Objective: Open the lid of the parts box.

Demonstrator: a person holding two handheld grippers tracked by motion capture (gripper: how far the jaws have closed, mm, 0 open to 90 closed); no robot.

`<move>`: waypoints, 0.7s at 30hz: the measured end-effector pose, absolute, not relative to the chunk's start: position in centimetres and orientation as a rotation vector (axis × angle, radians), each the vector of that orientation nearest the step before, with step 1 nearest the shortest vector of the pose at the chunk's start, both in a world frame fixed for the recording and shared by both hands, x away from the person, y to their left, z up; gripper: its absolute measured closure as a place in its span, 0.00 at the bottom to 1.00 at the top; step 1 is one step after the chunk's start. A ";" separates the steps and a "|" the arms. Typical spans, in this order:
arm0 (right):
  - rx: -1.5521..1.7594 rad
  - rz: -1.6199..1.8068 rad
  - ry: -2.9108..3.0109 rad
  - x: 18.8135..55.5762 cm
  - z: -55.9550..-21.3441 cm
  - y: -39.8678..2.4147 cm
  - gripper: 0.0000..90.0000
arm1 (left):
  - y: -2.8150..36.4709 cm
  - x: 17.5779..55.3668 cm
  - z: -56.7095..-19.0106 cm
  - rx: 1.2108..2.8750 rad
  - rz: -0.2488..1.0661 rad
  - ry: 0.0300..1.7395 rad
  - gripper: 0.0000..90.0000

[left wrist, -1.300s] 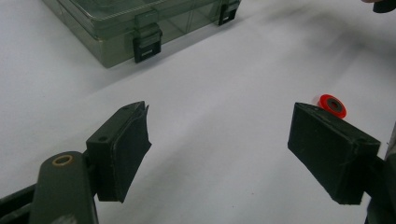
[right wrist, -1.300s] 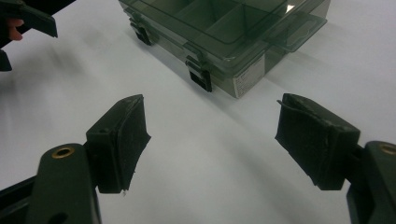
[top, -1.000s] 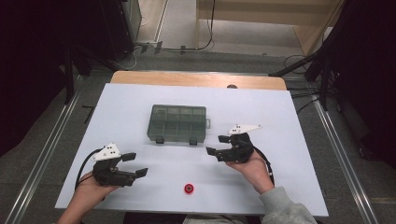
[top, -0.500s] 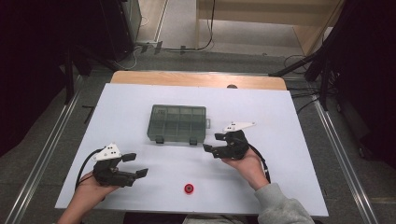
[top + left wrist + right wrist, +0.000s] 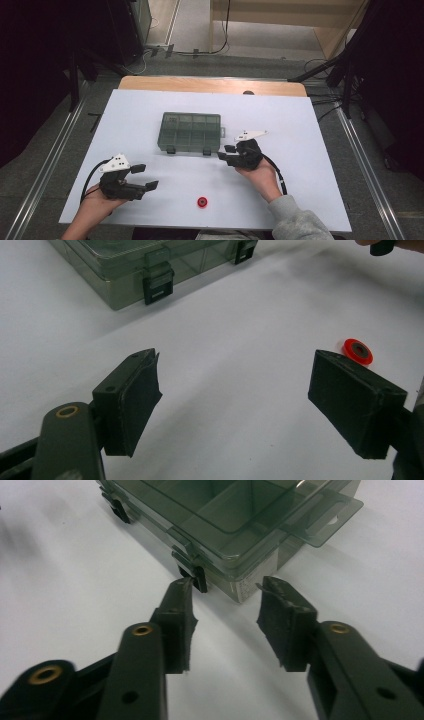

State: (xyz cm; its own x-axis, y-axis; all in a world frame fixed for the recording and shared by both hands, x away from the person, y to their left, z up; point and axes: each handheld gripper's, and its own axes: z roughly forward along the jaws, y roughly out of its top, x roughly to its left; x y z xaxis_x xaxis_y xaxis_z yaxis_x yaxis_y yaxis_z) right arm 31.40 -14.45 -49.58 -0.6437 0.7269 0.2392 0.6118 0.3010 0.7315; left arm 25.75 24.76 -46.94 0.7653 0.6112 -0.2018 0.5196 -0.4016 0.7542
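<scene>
A closed smoky-green compartment box (image 5: pixel 190 131) lies mid-table, its two dark latches facing the person. My right gripper (image 5: pixel 225 152) is open just off the box's front right corner. In the right gripper view the box (image 5: pixel 235 515) is close ahead, and the gripper (image 5: pixel 225 592) has its jaws parted with one latch (image 5: pixel 192 572) just beyond the tips, nothing between them. My left gripper (image 5: pixel 146 176) rests open at the front left with nothing in it. A small red ring (image 5: pixel 202 202) lies near the front edge. In the left gripper view the ring (image 5: pixel 357 351) sits beyond the right jaw of the gripper (image 5: pixel 235 385).
The white tabletop (image 5: pixel 310 125) has a wooden strip (image 5: pixel 210 85) along its far edge. Cables trail from both grippers toward the person. Dark equipment and floor cables surround the table.
My right gripper has moved left and a little nearer to the box's front right corner. The left gripper, the box and the ring have stayed put.
</scene>
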 end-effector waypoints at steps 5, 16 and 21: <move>1.267 1.243 2.422 31.5 -49.7 -14.5 0.91 | 24.8 25.8 -46.9 2.083 0.132 0.848 0.22; 1.306 1.201 2.451 32.0 -50.0 -13.9 1.00 | 24.9 25.8 -46.9 2.082 0.133 0.848 0.22; 1.314 1.232 2.437 32.3 -50.1 -14.0 1.00 | 24.8 25.8 -46.9 2.083 0.133 0.848 0.22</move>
